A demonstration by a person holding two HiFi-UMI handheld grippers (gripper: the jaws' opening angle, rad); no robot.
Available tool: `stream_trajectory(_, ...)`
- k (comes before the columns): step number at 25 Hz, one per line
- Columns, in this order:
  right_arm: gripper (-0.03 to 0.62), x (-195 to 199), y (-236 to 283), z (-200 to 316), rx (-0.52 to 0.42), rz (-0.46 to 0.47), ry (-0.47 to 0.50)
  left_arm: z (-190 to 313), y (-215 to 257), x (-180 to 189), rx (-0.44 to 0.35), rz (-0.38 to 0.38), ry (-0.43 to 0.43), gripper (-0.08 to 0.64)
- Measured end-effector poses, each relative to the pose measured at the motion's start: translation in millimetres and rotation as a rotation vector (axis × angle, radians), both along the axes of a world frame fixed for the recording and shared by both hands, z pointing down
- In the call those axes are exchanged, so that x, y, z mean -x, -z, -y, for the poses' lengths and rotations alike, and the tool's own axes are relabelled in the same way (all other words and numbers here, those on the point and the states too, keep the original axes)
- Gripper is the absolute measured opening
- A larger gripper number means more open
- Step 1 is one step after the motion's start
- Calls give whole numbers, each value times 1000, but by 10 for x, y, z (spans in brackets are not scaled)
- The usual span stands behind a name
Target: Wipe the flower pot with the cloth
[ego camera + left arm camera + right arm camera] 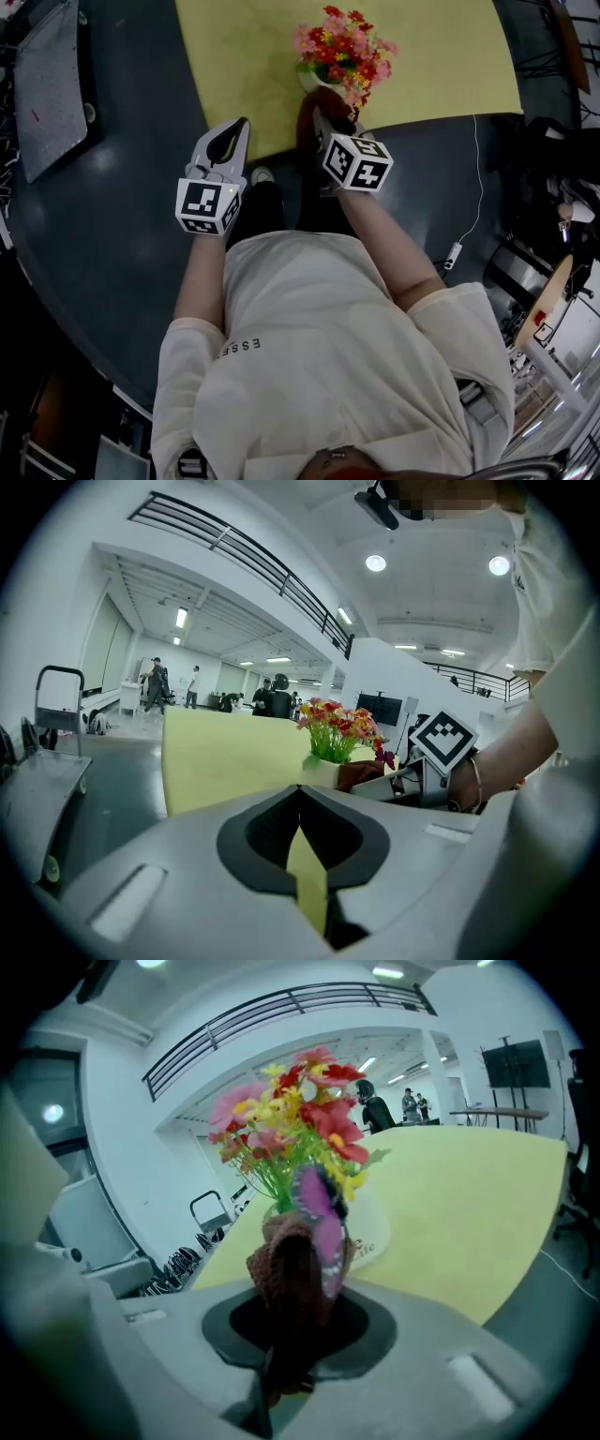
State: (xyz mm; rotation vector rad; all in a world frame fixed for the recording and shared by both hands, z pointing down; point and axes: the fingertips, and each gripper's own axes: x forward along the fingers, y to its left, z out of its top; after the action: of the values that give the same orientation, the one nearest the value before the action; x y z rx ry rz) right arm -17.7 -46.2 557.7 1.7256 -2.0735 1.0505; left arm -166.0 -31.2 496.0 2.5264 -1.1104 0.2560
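In the right hand-held gripper (292, 1324), cloth (292, 1265)

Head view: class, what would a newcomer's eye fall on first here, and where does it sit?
The bright red, pink and yellow flowers in their white flower pot catch the eye first, near the front edge of the yellow table. Next comes the right gripper, close beside the pot, shut on a brown cloth.

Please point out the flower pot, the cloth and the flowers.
flower pot (375, 1224): right gripper view, its white side wall.
cloth (286, 1269): right gripper view, middle of the brown knit bunch.
flowers (342, 45): head view, middle of the bouquet.
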Motion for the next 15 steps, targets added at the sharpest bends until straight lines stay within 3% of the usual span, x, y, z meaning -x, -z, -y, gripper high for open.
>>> stream_trajectory(6, 58, -425, 30, -102, -26, -116, 46, 72, -18, -206, 3, 15, -19, 11)
stream_trajectory(10, 58, -918, 48, -70, -12, -167, 12, 78, 42, -522, -29, 13, -130, 17)
stream_trajectory(15, 58, -1533, 70, 84, 35, -164, -57, 197, 105, -828, -115, 19, -245, 140)
